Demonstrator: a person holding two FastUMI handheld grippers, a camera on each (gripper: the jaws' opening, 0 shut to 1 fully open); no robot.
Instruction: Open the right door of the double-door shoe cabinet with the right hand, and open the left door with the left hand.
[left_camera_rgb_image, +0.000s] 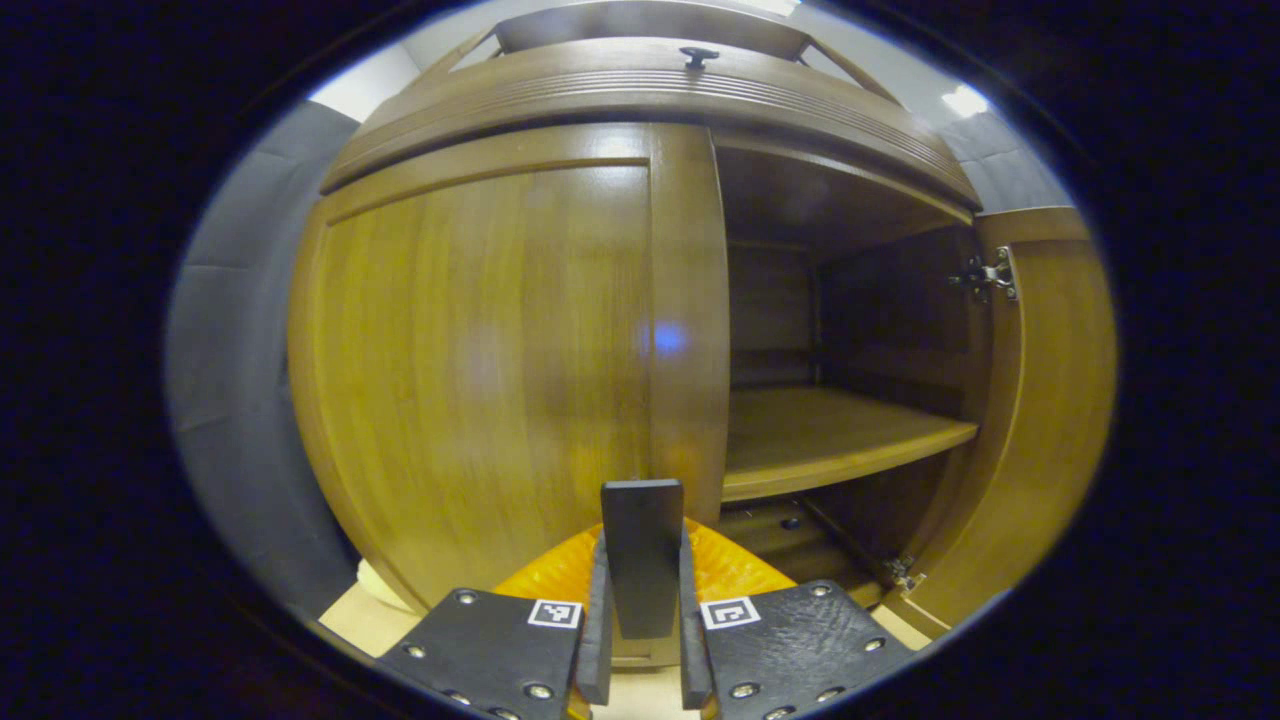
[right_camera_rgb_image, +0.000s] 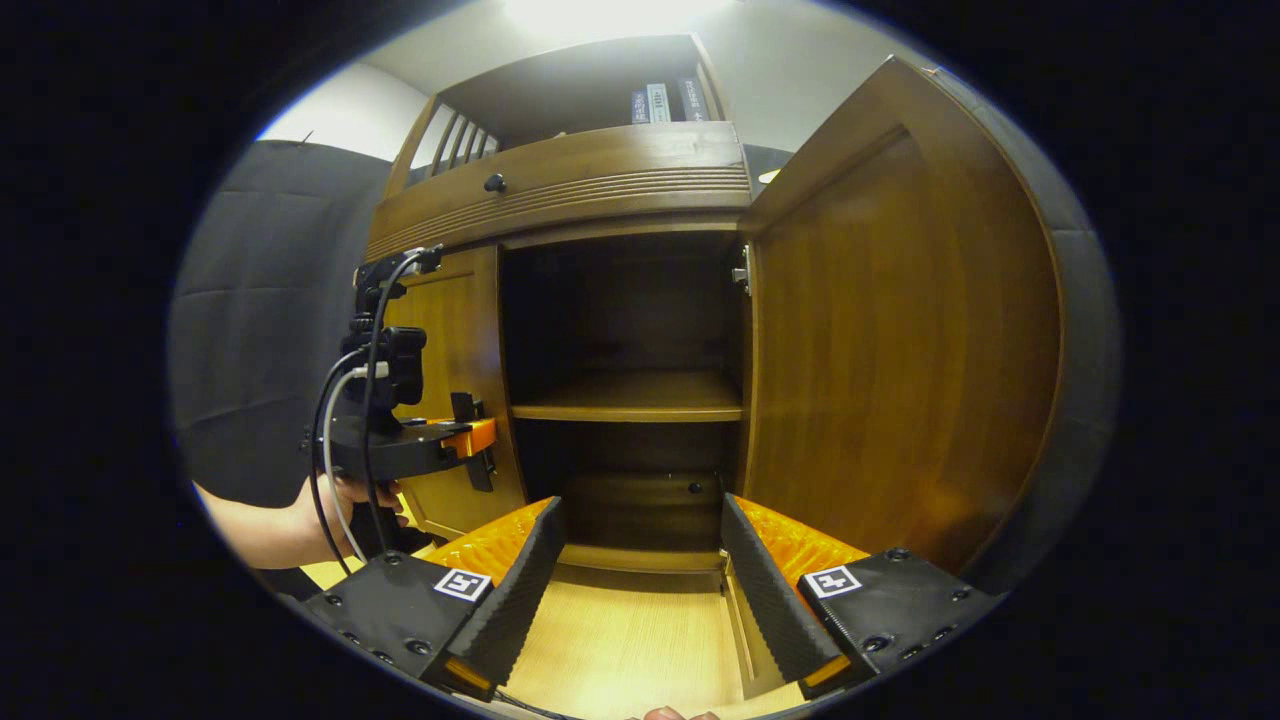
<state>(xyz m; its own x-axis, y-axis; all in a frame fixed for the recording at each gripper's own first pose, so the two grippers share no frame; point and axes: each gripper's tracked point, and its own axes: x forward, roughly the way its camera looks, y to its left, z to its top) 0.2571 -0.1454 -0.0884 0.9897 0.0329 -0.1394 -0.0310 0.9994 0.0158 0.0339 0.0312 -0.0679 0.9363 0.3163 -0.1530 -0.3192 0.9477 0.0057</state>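
The wooden shoe cabinet's left door (left_camera_rgb_image: 480, 360) stands closed and close in front in the left gripper view. My left gripper (left_camera_rgb_image: 641, 560) is shut on that door's flat dark handle (left_camera_rgb_image: 641, 515) near its right edge. The right door (right_camera_rgb_image: 900, 350) is swung wide open, baring the dark inside and a shelf (right_camera_rgb_image: 630, 395). My right gripper (right_camera_rgb_image: 640, 510) is open and holds nothing, low in front of the open compartment and apart from the right door. In the right gripper view, a hand (right_camera_rgb_image: 300, 520) holds the left gripper (right_camera_rgb_image: 470, 440) against the left door (right_camera_rgb_image: 455, 370).
A drawer front with a small knob (right_camera_rgb_image: 494, 183) runs above the doors, and books (right_camera_rgb_image: 660, 100) stand on the top shelf. Grey padded wall (left_camera_rgb_image: 240, 350) lies left of the cabinet. A light wooden floor (right_camera_rgb_image: 630, 640) stretches below the open compartment.
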